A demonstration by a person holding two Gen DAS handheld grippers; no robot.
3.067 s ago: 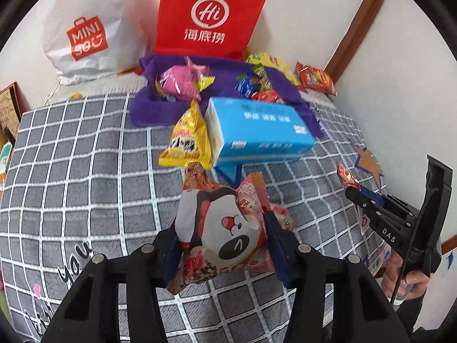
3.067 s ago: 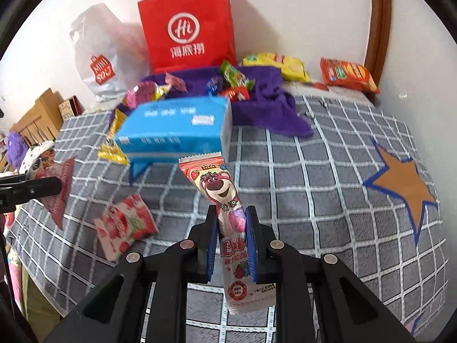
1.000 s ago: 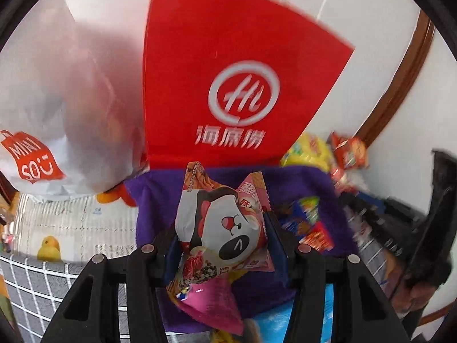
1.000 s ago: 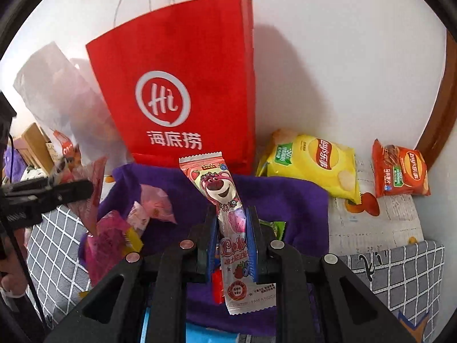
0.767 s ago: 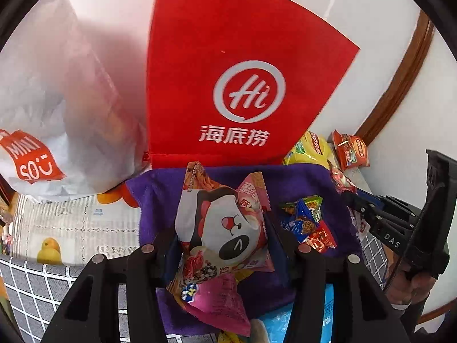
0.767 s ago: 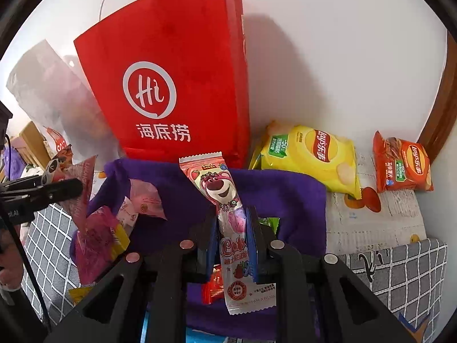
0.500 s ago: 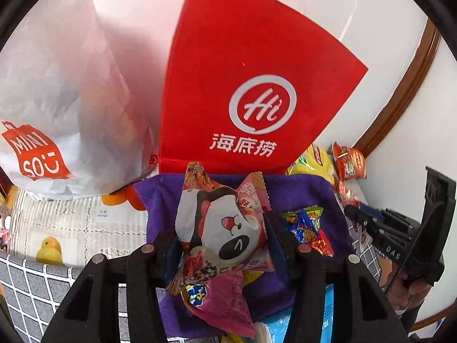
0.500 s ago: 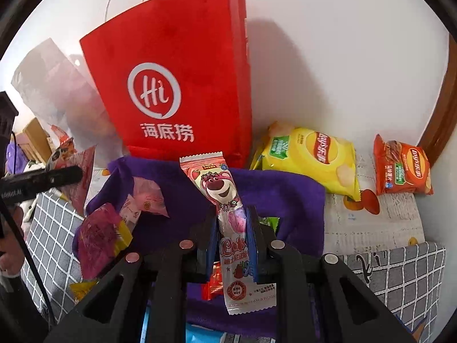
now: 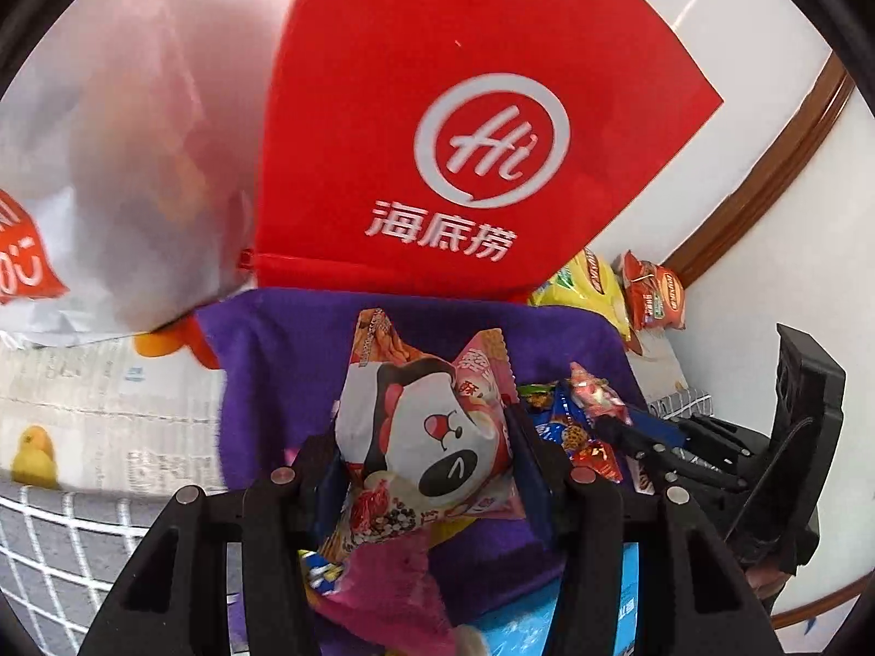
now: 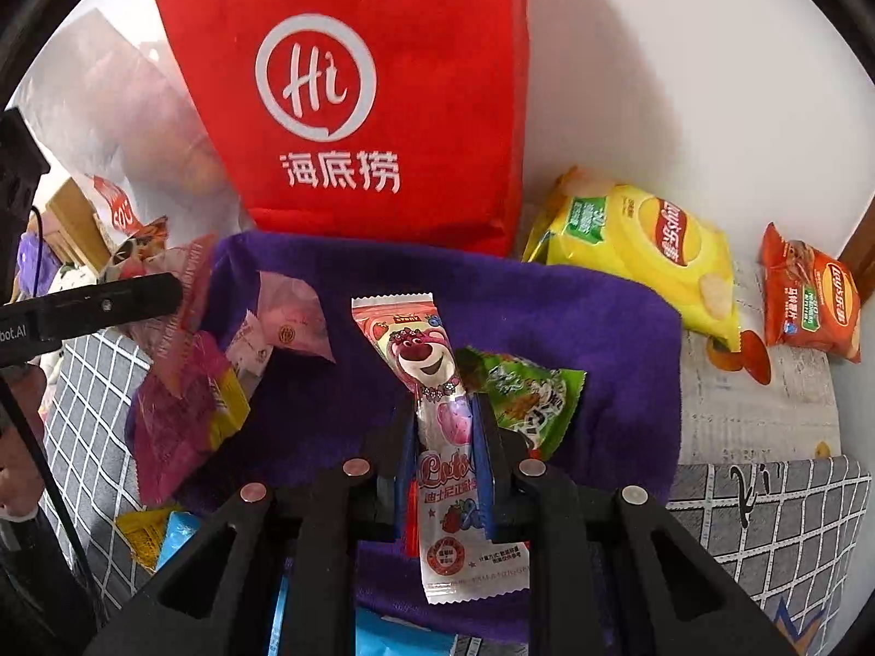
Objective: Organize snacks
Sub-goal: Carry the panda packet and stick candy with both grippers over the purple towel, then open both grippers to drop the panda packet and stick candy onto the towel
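My left gripper (image 9: pixel 424 454) is shut on a puffy snack bag with a panda face (image 9: pixel 432 437) and holds it over the purple cloth (image 9: pixel 284 361). My right gripper (image 10: pixel 444 426) is shut on a long pink bear snack packet (image 10: pixel 432 377), also over the purple cloth (image 10: pixel 547 306). On the cloth lie a pink packet (image 10: pixel 175 415), a pale pink packet (image 10: pixel 292 317) and a green packet (image 10: pixel 528 393). The right gripper shows at the right of the left wrist view (image 9: pixel 618 421), the left gripper at the left of the right wrist view (image 10: pixel 164 295).
A red paper bag (image 9: pixel 465 126) stands against the wall behind the cloth, a white plastic bag (image 9: pixel 109 136) to its left. A yellow chip bag (image 10: pixel 645 251) and an orange chip bag (image 10: pixel 809 295) lie right of the cloth. A blue box (image 10: pixel 394 639) sits just below the cloth.
Both grippers have moved forward and lower toward the purple cloth and the red bag, which now loom larger. Each still holds its snack.
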